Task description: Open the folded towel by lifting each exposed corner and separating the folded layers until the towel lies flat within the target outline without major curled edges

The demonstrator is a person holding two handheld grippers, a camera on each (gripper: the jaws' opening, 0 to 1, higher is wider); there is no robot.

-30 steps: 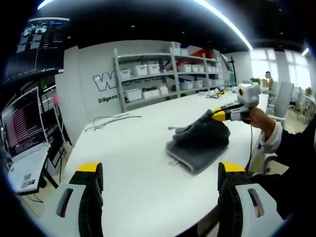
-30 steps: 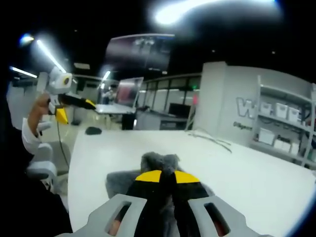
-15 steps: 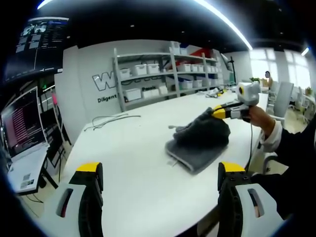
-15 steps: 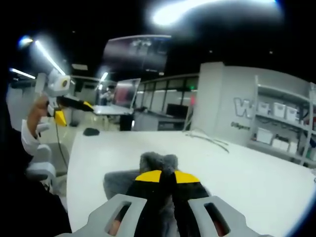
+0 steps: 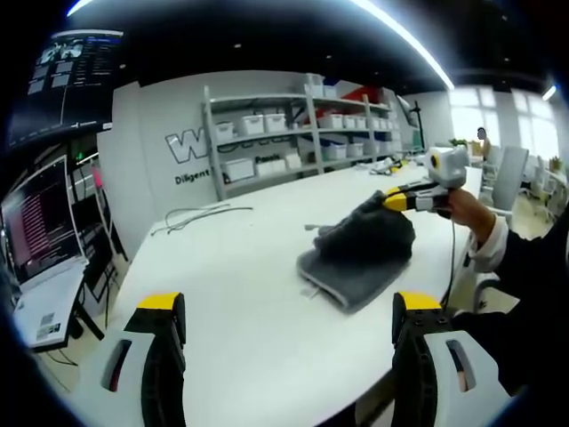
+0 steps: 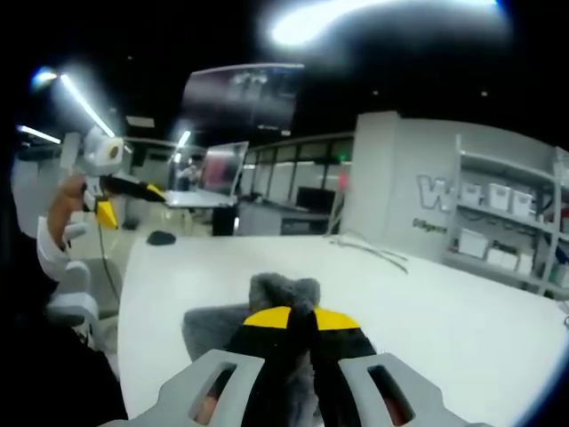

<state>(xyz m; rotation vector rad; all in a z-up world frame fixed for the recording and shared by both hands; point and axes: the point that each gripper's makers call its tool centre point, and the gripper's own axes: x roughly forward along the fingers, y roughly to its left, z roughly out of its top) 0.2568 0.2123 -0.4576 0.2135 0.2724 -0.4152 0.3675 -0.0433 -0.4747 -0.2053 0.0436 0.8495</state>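
Note:
A dark grey folded towel [image 5: 360, 258] lies on the white table [image 5: 240, 294], right of centre in the left gripper view. My right gripper [image 5: 388, 200] is shut on its top layer and holds that corner raised above the pile. In the right gripper view the yellow-tipped jaws of my right gripper [image 6: 292, 318] pinch a tuft of the towel [image 6: 283, 292], with more grey cloth [image 6: 206, 324] below left. My left gripper [image 5: 284, 307] stands open, low at the table's near edge, well apart from the towel. It also appears held up at the far left as the left gripper [image 6: 147, 189].
A grey cable [image 5: 200, 216] lies on the table behind the towel. Shelves with white bins [image 5: 293, 133] line the back wall. A laptop [image 5: 40, 231] stands on a side desk at left. A dark mouse [image 6: 161, 237] rests on a far desk.
My right gripper has lifted the towel corner slightly higher and a little further from the left gripper. The left gripper has stayed still and open.

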